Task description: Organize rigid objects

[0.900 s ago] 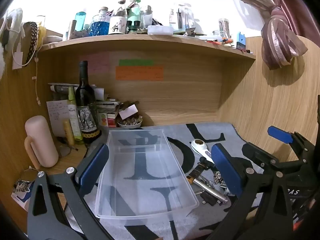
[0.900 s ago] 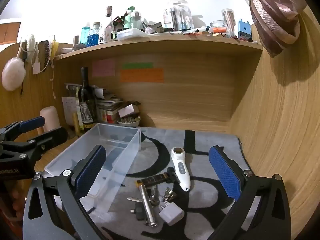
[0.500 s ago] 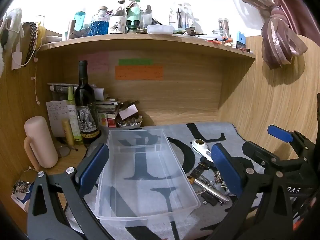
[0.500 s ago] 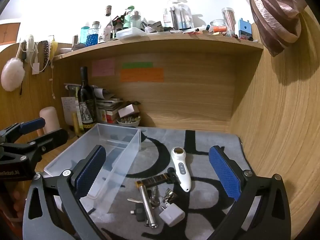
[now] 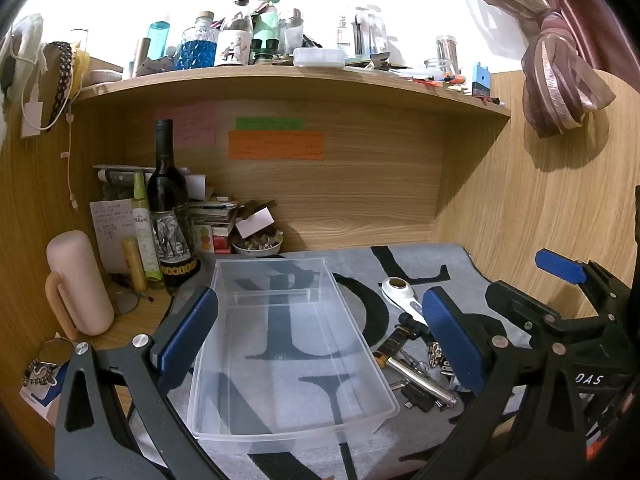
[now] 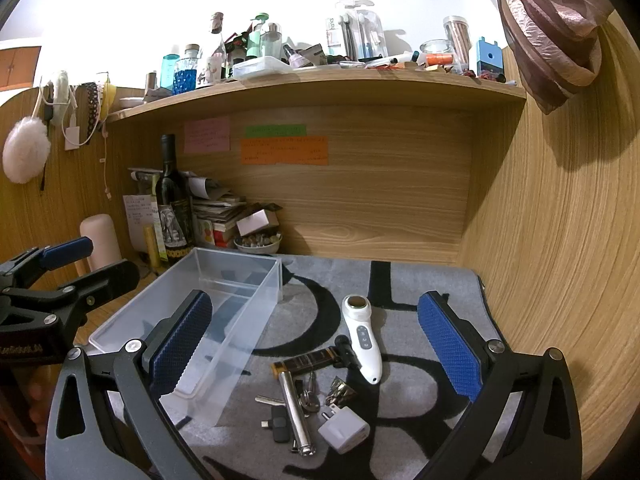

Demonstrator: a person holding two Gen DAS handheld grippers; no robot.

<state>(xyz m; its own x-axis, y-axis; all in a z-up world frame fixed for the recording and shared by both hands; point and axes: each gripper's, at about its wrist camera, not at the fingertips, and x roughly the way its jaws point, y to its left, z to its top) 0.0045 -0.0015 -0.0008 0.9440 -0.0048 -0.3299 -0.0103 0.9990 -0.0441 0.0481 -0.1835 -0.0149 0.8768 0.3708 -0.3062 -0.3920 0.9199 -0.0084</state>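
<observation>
A clear plastic bin (image 5: 292, 344) (image 6: 208, 320) lies empty on the grey mat. Right of it is a pile of small objects: a white handheld device (image 6: 362, 336) (image 5: 402, 294), a silver metal cylinder (image 6: 296, 412) (image 5: 420, 380), a white plug adapter (image 6: 344, 430), keys (image 6: 308, 398), a black and gold bar (image 6: 308, 361) and a small black dongle (image 6: 280, 428). My left gripper (image 5: 320, 332) is open above the bin. My right gripper (image 6: 316, 344) is open above the pile, holding nothing.
A wine bottle (image 5: 168, 216), a pink mug (image 5: 76, 284), stacked books and a small bowl (image 5: 258, 246) crowd the back left corner. A cluttered wooden shelf (image 5: 280, 76) runs overhead. Wooden walls close the back and right. The grey patterned mat (image 6: 400, 280) covers the desk.
Both grippers have barely shifted. The bin and the pile lie where they were.
</observation>
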